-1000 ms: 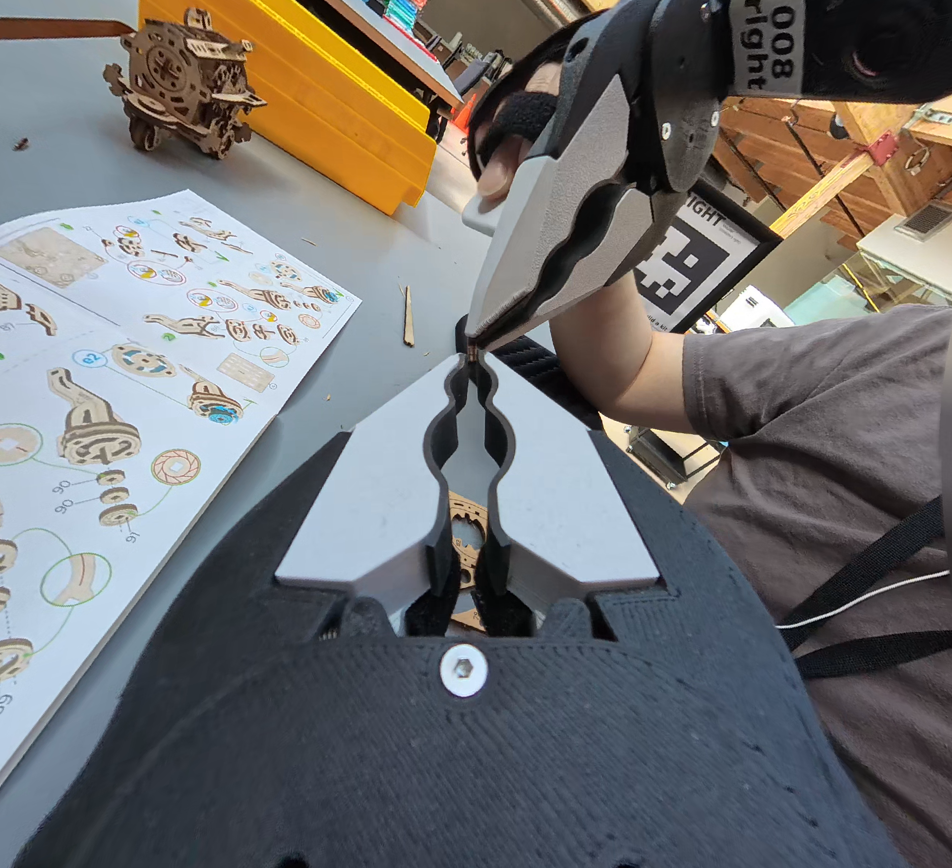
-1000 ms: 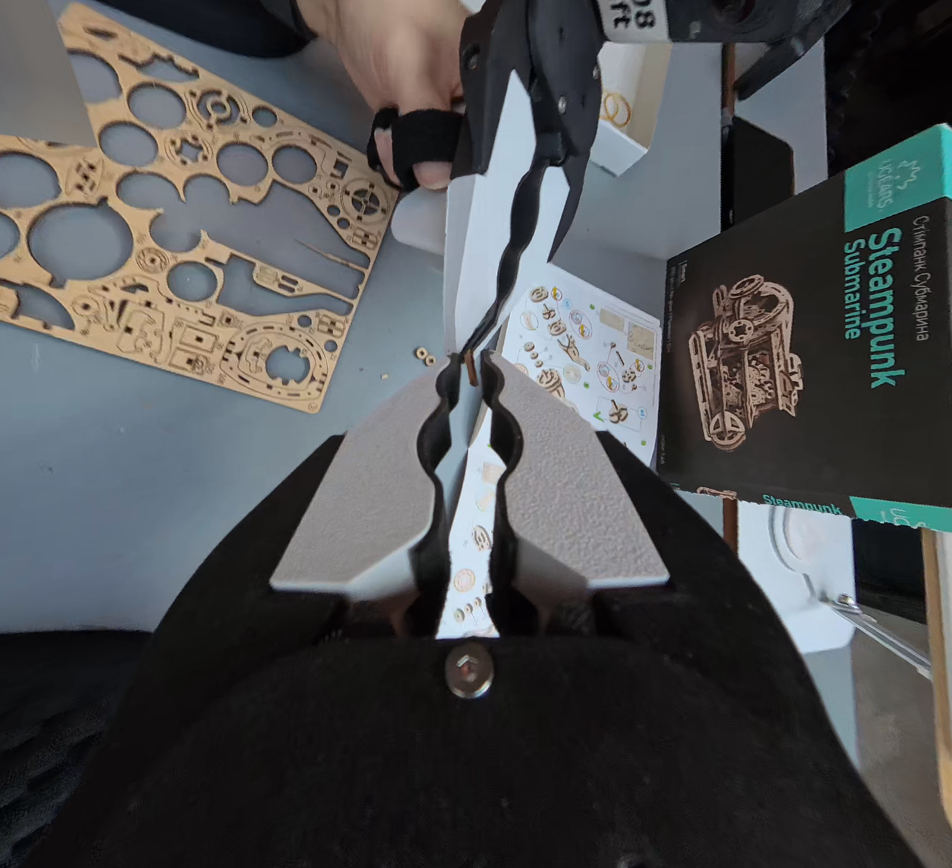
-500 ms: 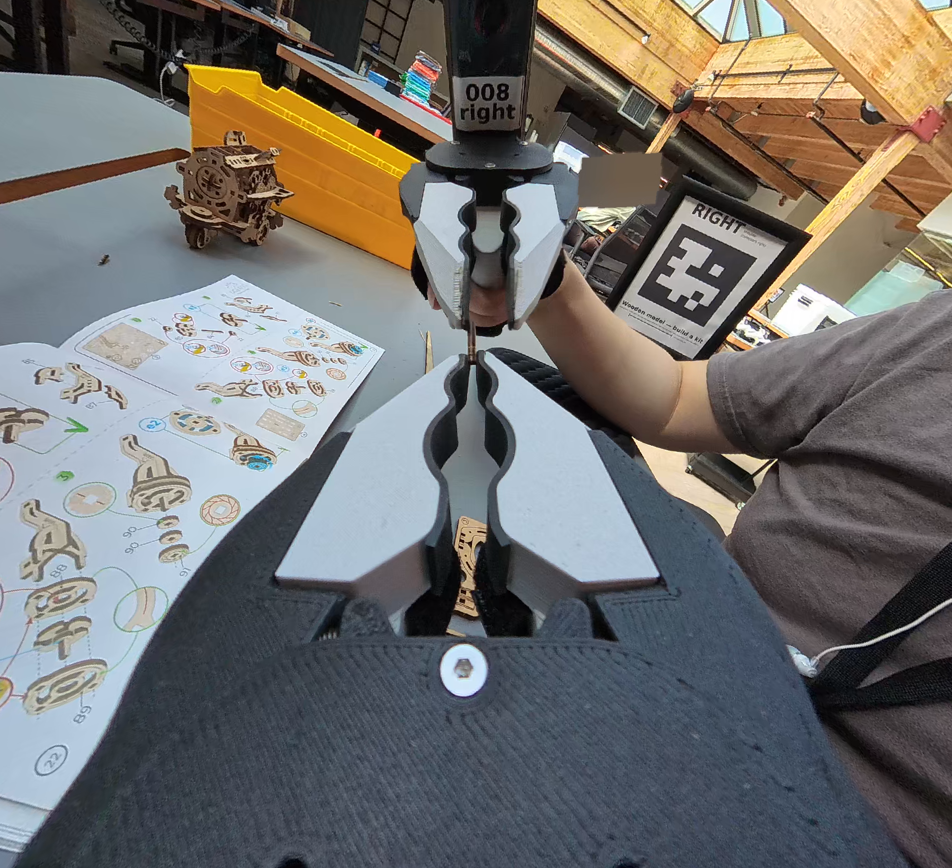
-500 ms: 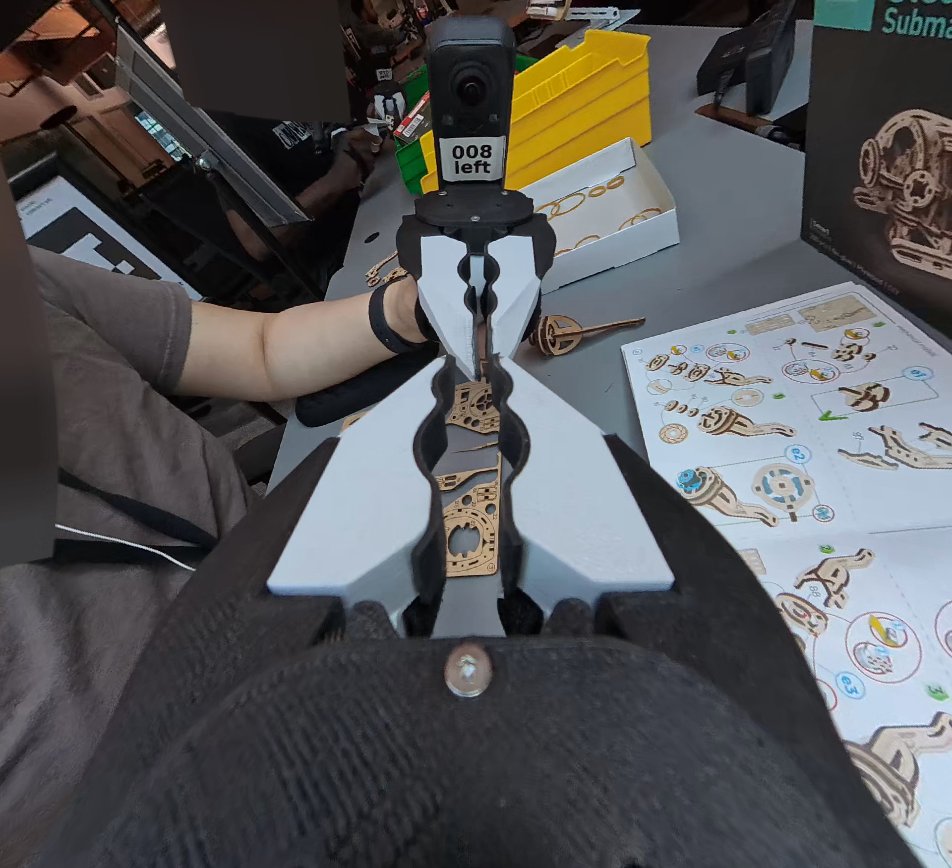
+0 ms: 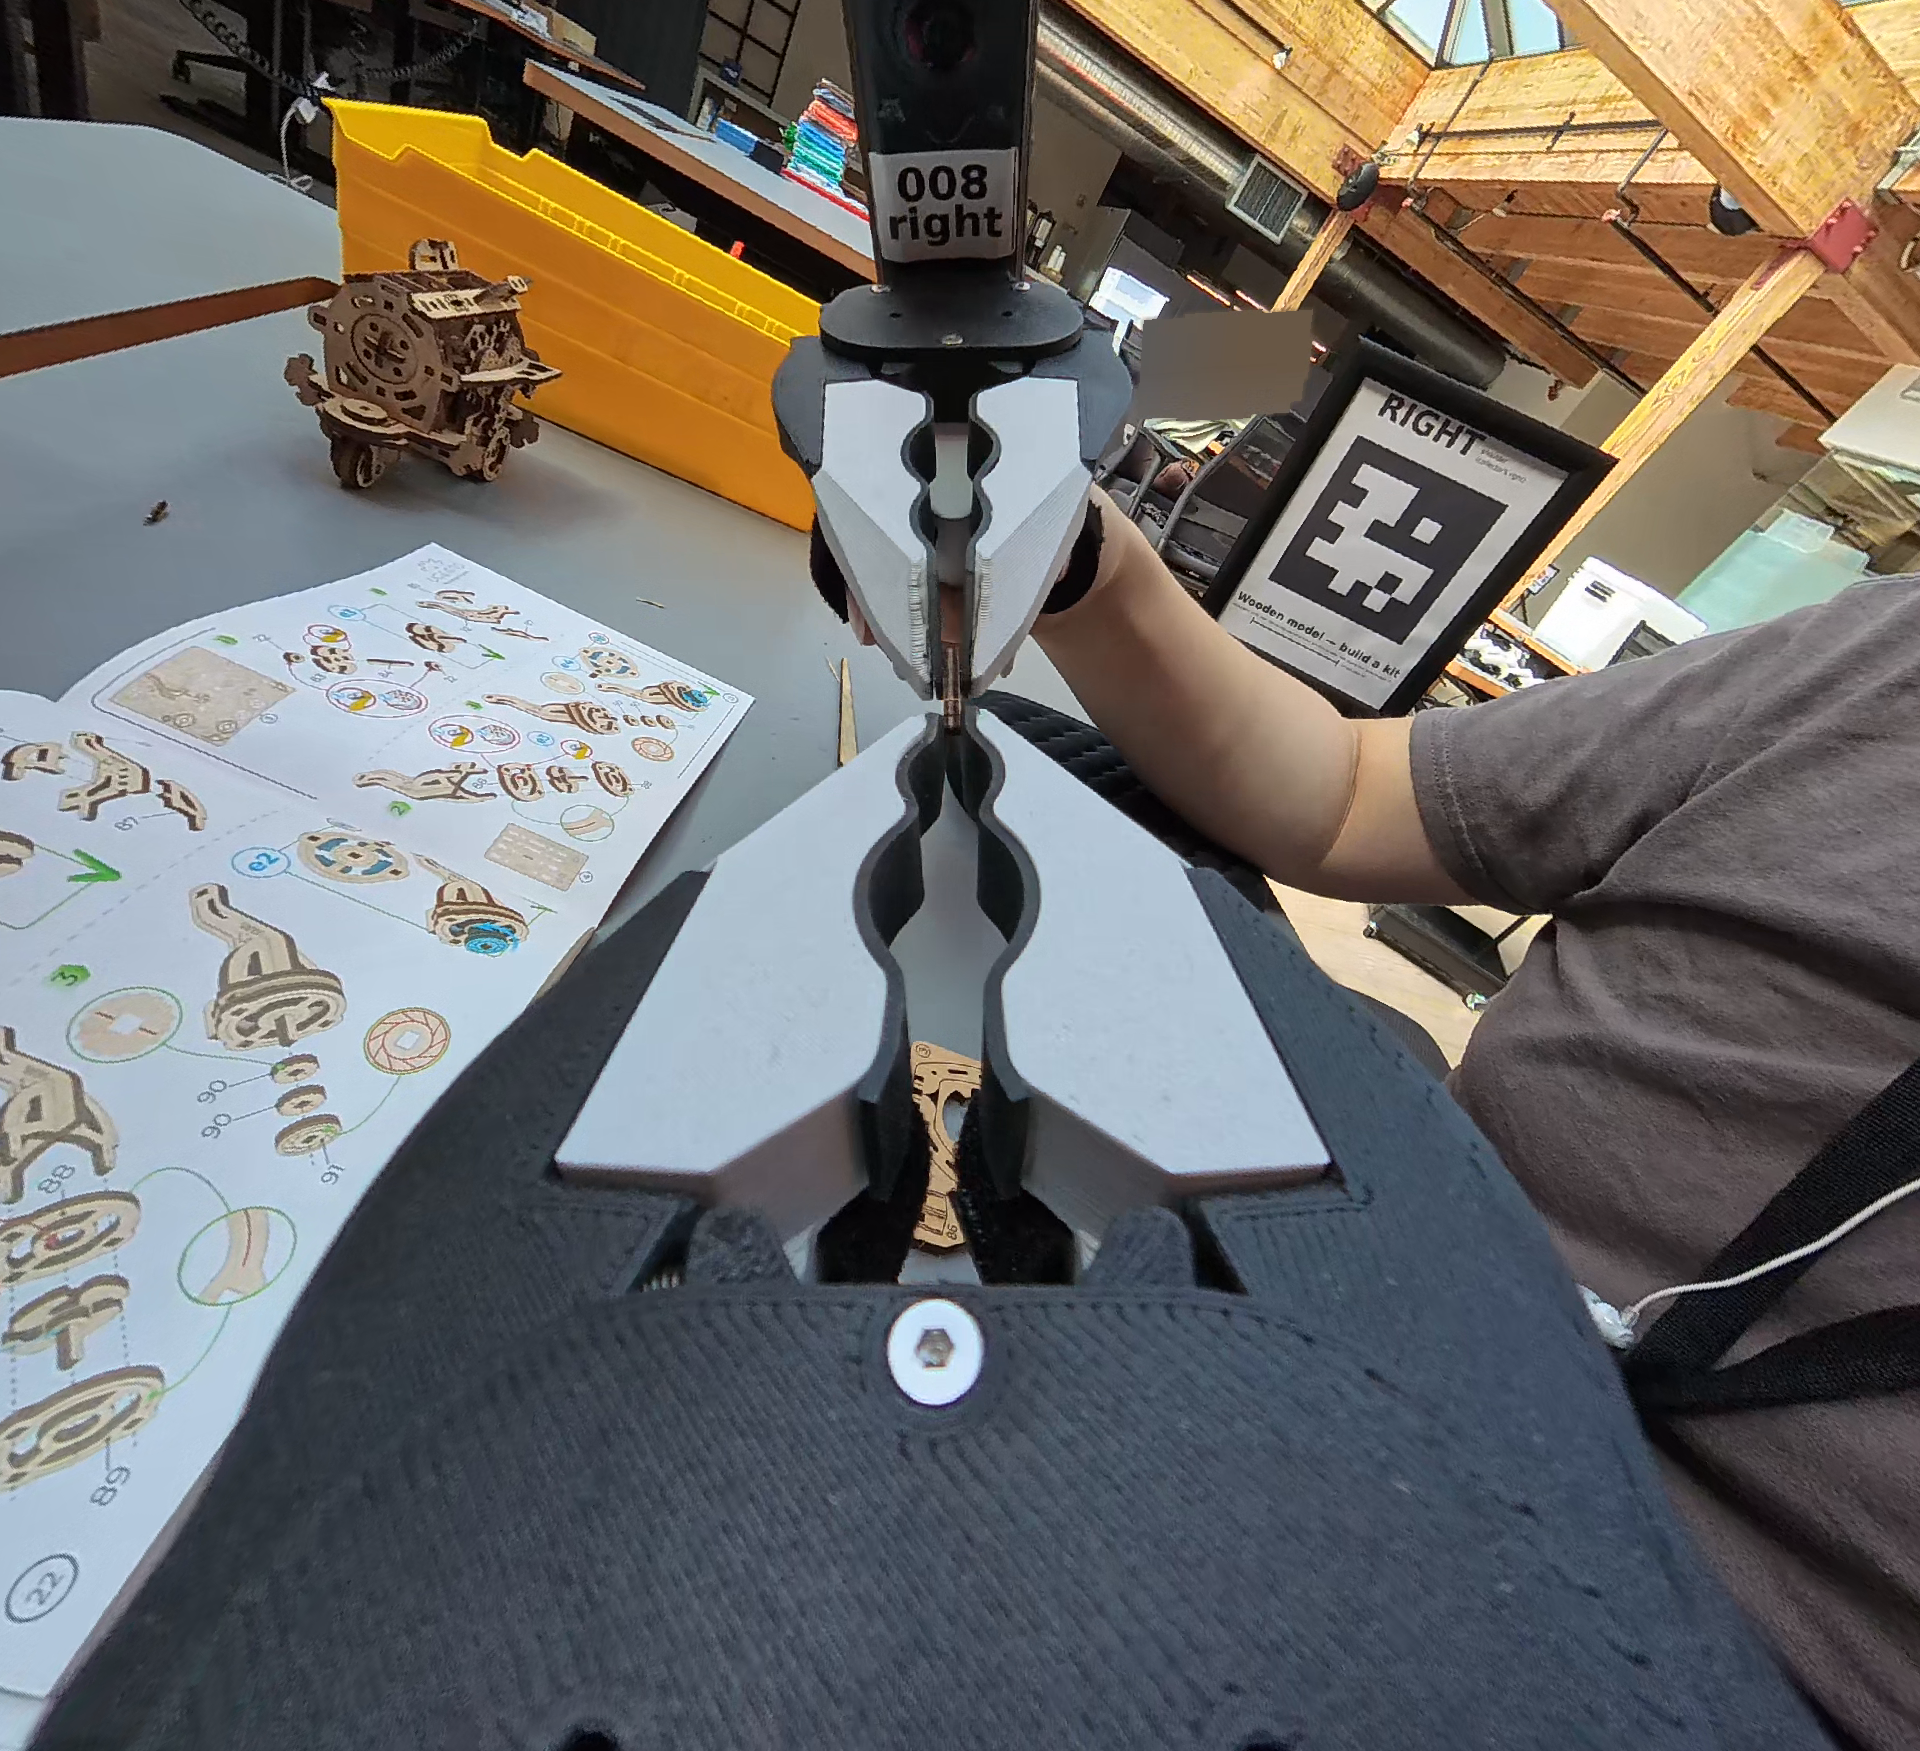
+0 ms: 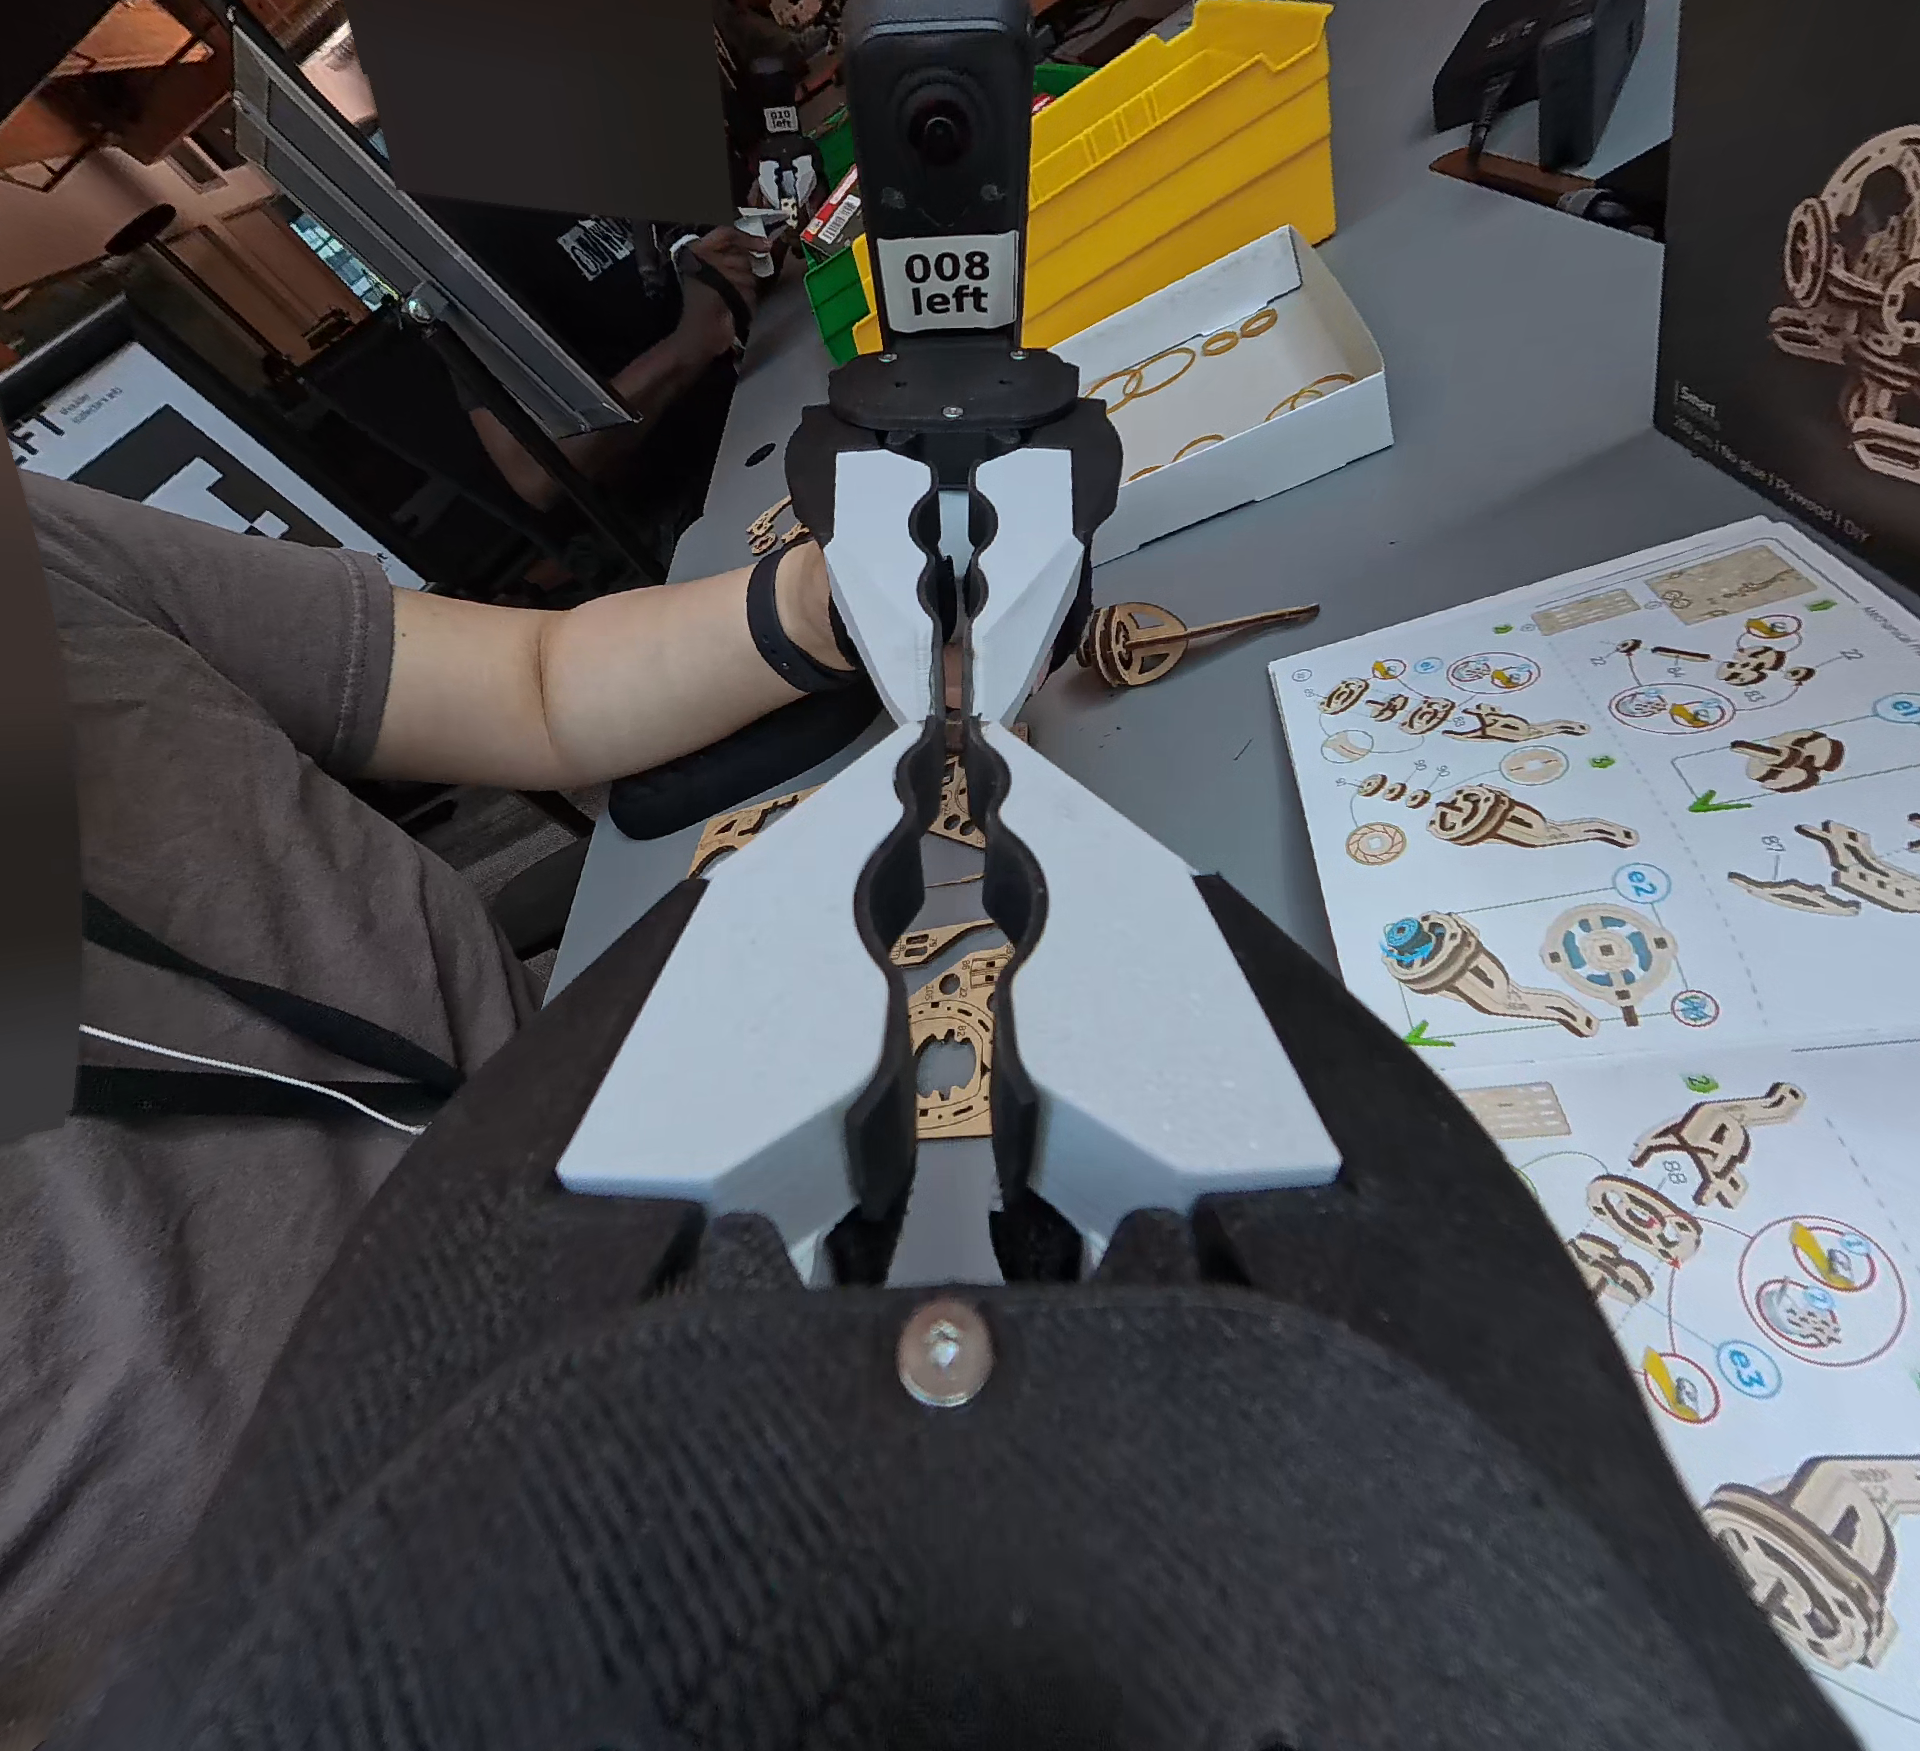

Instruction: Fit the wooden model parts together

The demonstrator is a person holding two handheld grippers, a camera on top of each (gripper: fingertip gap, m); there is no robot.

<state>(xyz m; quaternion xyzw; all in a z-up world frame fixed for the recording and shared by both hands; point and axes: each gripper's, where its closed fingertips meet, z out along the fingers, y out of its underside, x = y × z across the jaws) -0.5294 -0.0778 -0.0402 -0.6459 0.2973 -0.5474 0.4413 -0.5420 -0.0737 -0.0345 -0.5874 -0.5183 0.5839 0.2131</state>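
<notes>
My left gripper (image 5: pixel 951 733) and right gripper (image 6: pixel 951 733) face each other tip to tip above the grey table (image 5: pixel 665 548). Both are shut on a small thin wooden part (image 5: pixel 951 693), which bridges the two sets of tips. It also shows in the right wrist view (image 6: pixel 951 716). I cannot tell whether it is one piece or two joined pieces. The right gripper (image 5: pixel 948 675) shows head-on in the left wrist view, and the left gripper (image 6: pixel 948 702) head-on in the right wrist view. A plywood parts sheet (image 6: pixel 951 1047) lies on the table below the grippers.
An open instruction booklet (image 5: pixel 312 818) lies on the table, also in the right wrist view (image 6: pixel 1621 870). An assembled wooden model (image 5: pixel 416 382) stands by a yellow bin (image 5: pixel 582 299). A white box with rings (image 6: pixel 1247 371), a wooden wheel on a shaft (image 6: pixel 1143 641) and the kit box (image 6: pixel 1787 247) are nearby. My left and right fingertips are right by each other. The assembled wooden model (image 5: pixel 416 382) is about 30 cm from both grippers' fingertips.
Both grippers have swung from an angled, tilted meeting to facing each other straight on, staying tip to tip on the small part. Over the last half second they hardly moved.
</notes>
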